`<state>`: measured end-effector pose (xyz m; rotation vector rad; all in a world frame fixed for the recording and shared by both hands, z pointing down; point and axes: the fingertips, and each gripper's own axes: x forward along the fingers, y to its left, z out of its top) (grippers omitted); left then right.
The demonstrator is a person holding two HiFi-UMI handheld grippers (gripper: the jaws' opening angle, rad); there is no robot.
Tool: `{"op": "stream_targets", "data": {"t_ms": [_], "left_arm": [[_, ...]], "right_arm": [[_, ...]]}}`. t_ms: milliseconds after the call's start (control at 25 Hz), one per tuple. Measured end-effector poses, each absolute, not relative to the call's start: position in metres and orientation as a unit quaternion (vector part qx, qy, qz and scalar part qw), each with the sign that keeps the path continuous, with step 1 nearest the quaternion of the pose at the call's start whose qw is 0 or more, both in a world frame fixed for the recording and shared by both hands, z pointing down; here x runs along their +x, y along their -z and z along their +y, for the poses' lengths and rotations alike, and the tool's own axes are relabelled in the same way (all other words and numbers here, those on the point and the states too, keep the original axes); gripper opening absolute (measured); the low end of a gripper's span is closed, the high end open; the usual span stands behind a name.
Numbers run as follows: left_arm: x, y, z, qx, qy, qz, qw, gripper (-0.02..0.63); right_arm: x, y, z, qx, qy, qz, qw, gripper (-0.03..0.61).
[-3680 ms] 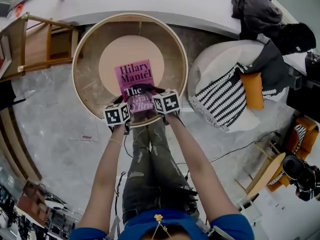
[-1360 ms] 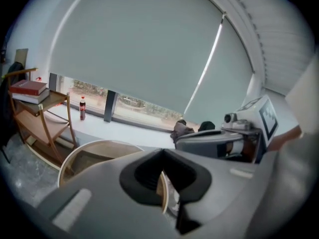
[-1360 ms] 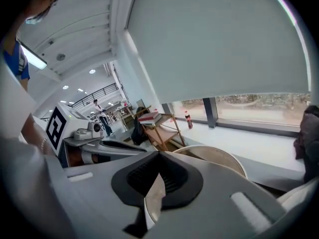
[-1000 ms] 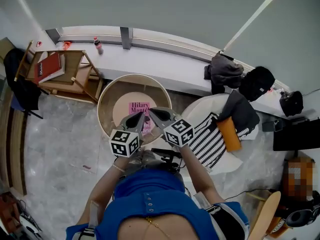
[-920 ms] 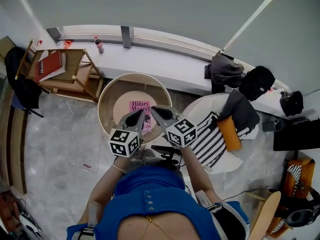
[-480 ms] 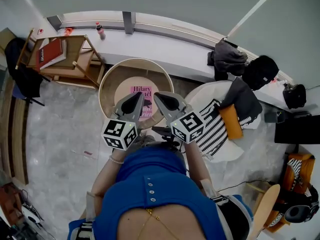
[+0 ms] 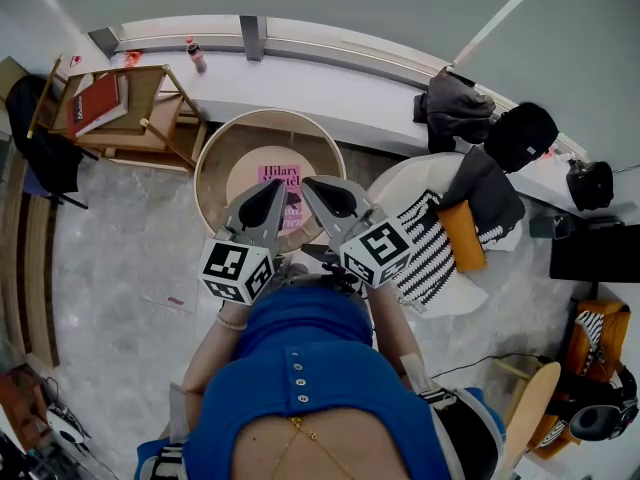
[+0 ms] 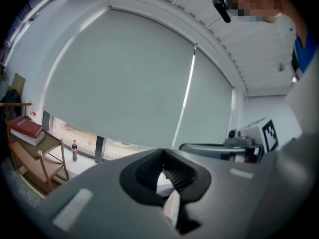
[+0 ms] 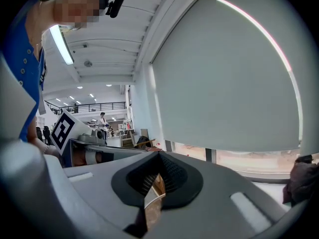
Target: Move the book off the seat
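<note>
A pink book lies flat on the round peach seat of a wooden tub chair, far below me. Both grippers are held high and close to the head camera, side by side above the chair's near rim, hiding the book's lower part. My left gripper is shut with nothing in it, and so is my right gripper. In the left gripper view the jaws are closed and point at a window blind. The right gripper view shows closed jaws too.
A wooden folding chair with a red book stands at the left. A bottle and dark clothes lie on the white ledge. A white armchair with striped and orange cushions is on the right.
Earlier both grippers were down at the book with me crouched; now I stand and they are lifted away, the book still on the seat. In the last second they rose slightly.
</note>
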<state>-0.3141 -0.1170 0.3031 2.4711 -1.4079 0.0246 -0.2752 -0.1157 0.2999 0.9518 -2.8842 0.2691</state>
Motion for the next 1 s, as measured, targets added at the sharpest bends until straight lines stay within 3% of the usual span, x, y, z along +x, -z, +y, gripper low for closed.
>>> {"op": "stream_targets", "data": {"t_ms": [1000], "left_arm": [[-0.316,-0.294,-0.11,0.86,-0.002,-0.491,0.138,0.002]], "right_arm": [[-0.278,-0.29,-0.106,0.319,-0.08,-0.943,0.045,-0.001]]}}
